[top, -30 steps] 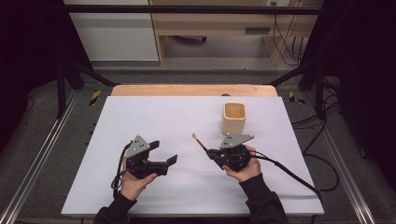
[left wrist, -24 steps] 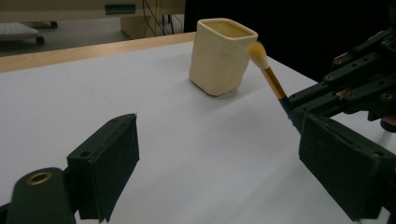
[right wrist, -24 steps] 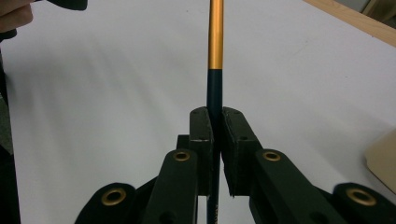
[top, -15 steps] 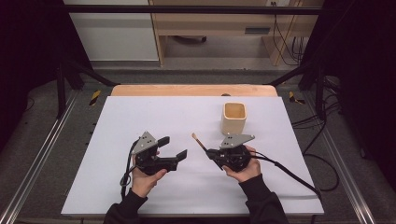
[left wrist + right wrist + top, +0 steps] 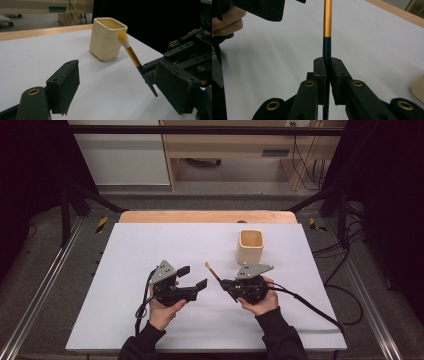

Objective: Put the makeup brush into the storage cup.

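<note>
Brush (image 5: 212, 271) handle, clamped in my right gripper (image 5: 231, 285), slants up-left toward my left gripper (image 5: 193, 278), whose empty jaws have just been narrowing.

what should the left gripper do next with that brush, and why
Probably ease the left gripper toward the brush until the gold band sits between its pads, then close. The right gripper is shut on the dark handle, bristle end up and free. The left jaws have just been closing with nothing between them, and stand apart beside the brush. The cream cup stands close behind, a likely place for it.
</note>
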`<state>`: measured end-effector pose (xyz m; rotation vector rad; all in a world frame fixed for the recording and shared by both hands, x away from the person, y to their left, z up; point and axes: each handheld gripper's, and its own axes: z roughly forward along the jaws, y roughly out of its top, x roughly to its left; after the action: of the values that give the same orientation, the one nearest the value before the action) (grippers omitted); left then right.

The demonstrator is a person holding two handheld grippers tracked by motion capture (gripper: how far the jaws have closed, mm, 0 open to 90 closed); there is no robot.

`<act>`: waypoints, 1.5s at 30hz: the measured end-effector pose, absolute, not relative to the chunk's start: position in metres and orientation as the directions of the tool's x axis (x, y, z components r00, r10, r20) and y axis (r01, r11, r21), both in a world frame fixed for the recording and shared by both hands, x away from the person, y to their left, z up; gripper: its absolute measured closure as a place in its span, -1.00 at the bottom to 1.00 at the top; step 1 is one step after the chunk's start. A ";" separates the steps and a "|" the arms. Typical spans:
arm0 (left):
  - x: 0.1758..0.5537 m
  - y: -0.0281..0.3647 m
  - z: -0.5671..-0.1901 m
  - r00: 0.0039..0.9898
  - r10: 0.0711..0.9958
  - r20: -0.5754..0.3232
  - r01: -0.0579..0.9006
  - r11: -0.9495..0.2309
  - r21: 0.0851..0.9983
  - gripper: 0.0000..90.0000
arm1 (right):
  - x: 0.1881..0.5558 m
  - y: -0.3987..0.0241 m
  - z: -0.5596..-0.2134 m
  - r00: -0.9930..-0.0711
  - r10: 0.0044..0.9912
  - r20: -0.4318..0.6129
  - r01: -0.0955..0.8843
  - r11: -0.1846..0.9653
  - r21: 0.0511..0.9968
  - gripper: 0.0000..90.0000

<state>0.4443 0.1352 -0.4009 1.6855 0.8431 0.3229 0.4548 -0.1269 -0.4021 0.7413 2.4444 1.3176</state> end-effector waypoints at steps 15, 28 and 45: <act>0.446 0.117 -0.409 0.674 0.673 -0.305 0.384 0.034 0.923 -0.42 | 0.453 -0.127 -0.401 -0.828 0.560 0.011 0.309 0.441 0.843 0.85; 0.447 0.109 -0.413 0.647 0.675 -0.354 0.401 0.094 0.911 -0.18 | 0.453 -0.126 -0.401 -0.825 0.565 0.012 0.307 0.432 0.848 0.85; 0.447 0.095 -0.418 0.627 0.677 -0.385 0.422 0.121 0.899 0.19 | 0.453 -0.124 -0.403 -0.823 0.568 0.022 0.316 0.426 0.848 0.85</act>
<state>0.4470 0.0954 -0.4184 1.5061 0.9647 0.2372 0.4526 -0.1240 -0.4034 0.7683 2.4150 1.3492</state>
